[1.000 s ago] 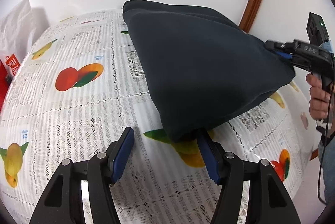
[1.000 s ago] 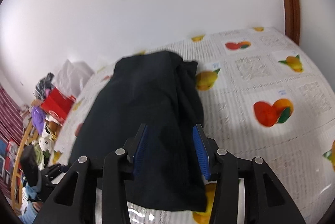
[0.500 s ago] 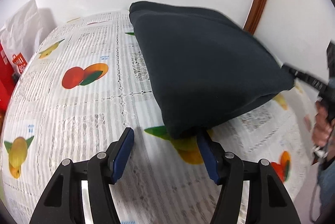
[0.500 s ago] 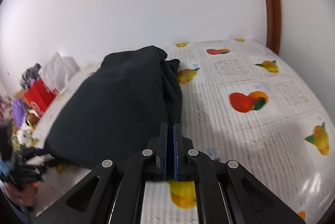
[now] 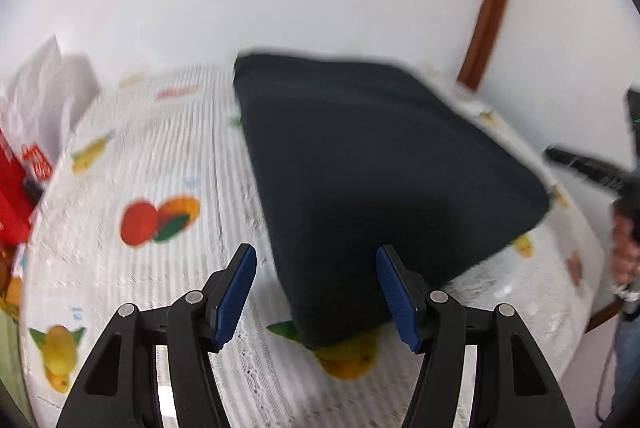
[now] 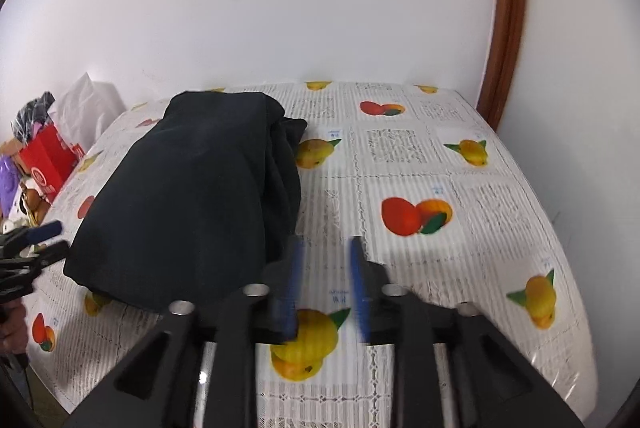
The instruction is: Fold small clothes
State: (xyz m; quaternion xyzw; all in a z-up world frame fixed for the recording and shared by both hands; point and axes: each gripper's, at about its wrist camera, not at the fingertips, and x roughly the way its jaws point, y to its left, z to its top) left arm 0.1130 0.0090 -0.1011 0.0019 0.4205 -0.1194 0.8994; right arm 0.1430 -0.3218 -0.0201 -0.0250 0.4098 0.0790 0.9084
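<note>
Folded dark navy fabric garment (image 6: 188,199) lies on fruit-print white lace tablecloth (image 6: 460,163), left half | my left gripper (image 5: 316,292) gapes wide at its near corner, nothing pinched | my right gripper (image 6: 324,288) parted, empty, beside its edge | fold looks done, I judge.

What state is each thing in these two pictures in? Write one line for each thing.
Dark garment: folded into a bundle, lying on the table, not gripped.
Left gripper: open, its blue pads either side of the garment's near corner.
Right gripper: open, empty, beside the garment's edge.
Tablecloth: spread flat.
Red box: standing past the table's edge.
</note>
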